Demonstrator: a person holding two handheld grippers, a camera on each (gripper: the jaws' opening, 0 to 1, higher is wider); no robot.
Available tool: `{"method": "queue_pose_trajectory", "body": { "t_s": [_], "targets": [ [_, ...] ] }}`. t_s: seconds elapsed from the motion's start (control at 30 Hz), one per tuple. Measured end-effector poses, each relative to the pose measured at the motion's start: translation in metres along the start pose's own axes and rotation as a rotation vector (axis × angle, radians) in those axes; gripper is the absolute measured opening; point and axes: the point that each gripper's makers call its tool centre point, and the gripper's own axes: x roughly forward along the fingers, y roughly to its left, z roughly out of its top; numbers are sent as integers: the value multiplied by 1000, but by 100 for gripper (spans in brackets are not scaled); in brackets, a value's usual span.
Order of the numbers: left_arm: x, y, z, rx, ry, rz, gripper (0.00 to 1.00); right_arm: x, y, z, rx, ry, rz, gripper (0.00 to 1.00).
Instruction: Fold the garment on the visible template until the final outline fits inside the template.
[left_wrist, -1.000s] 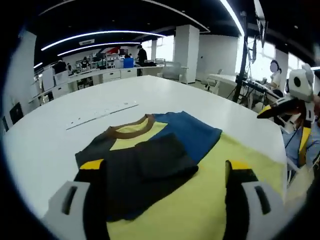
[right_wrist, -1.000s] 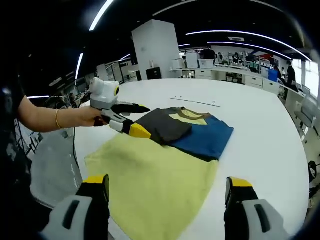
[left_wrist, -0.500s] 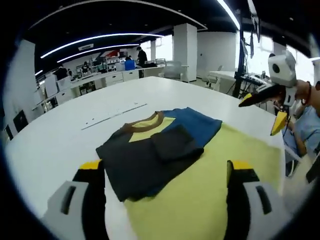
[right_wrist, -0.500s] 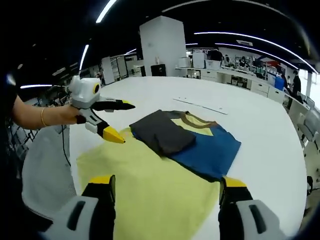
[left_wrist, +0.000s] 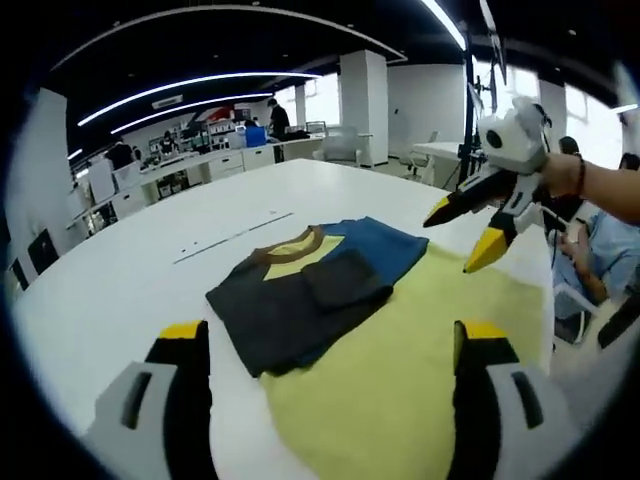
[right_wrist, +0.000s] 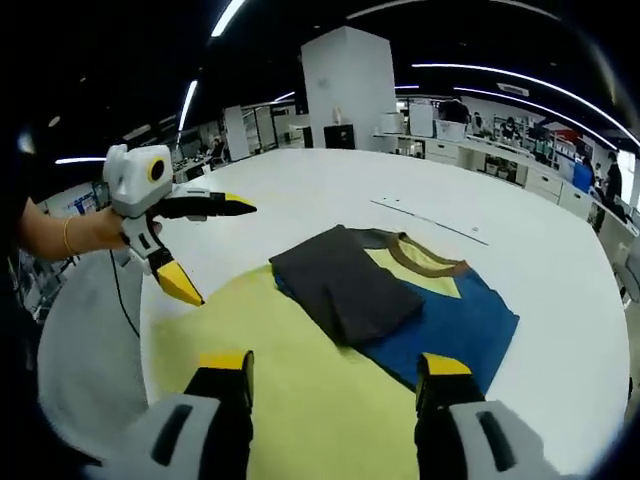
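Lifted clear of the cloth since a second ago, both grippers now hang above the white table (left_wrist: 120, 270), neither one holding anything. Seen in the right gripper view, the left gripper (right_wrist: 205, 240) hovers left of the garment (right_wrist: 400, 300), its yellow-tipped jaws spread apart over the near-left edge of the yellow template (right_wrist: 300, 400). The garment, a shirt of dark grey, blue and yellow panels with a brown collar, lies partly folded on the template's far end, its grey sleeve laid across the chest and its upper part spilling past the template onto the table. To the garment's right in the left gripper view, the right gripper (left_wrist: 465, 235) also hovers with jaws apart. By the look of it, the next fold wants both grippers pinching the overhanging collar edge at matching points and drawing it evenly back over the template.
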Motion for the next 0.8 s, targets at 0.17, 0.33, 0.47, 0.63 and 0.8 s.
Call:
{"method": "queue_pose_trajectory", "body": {
  "t_s": [0.17,0.33,0.47,0.63,0.8],
  "targets": [
    [-11,10,-7,12,8,55,99,16,1,7,-63,-4,11,59],
    [-21,12,-11,-27,-3,62,99,32,2,14,-63,-9,28,54],
    [-28,11,-15,-44,5,71,99,45,2,19,-57,-16,40,48],
    [-34,9,-20,-60,1,68,99,60,1,27,-58,-34,35,42],
    [-40,6,-22,-66,-5,54,99,78,0,29,-30,-24,44,36]
  ]
}}
